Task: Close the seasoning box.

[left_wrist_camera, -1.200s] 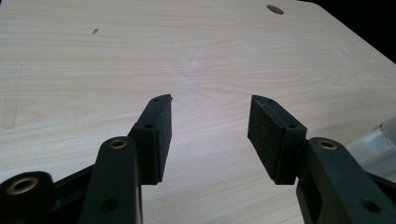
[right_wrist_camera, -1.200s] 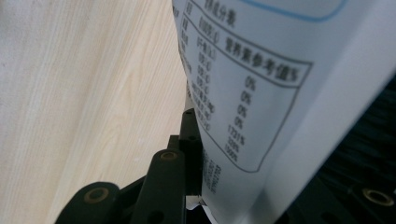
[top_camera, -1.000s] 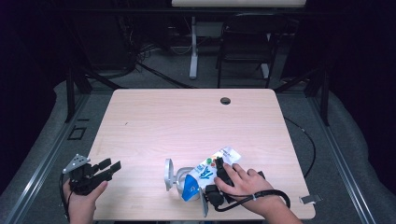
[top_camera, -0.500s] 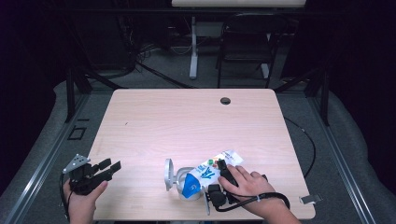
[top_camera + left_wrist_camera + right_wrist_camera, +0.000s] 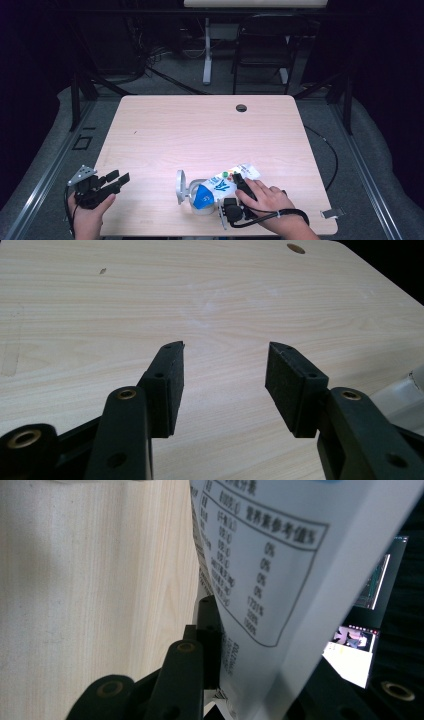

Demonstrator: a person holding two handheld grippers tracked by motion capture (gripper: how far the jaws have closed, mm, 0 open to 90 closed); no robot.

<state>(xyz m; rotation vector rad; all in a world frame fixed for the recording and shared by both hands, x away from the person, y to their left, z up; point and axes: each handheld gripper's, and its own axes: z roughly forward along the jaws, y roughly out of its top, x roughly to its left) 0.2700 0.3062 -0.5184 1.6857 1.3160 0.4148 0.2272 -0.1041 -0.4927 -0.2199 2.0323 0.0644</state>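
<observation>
High view: your right gripper [image 5: 239, 184] is clamping the white-and-blue printed plastic pouch [image 5: 220, 186] near the pale wooden table's [image 5: 200, 135] front edge, its jaws having just been closing.
Left gripper view: your left gripper [image 5: 224, 385] is holding its jaws apart, gripping nothing.
Right gripper view: the pouch's white label panel [image 5: 270, 565] is lying against one black jaw.

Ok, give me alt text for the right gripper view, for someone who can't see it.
A white printed packet with a nutrition table sits between the right claw jaws, which have just been closing on it; one black jaw presses its side. Pale wooden table lies behind.
</observation>
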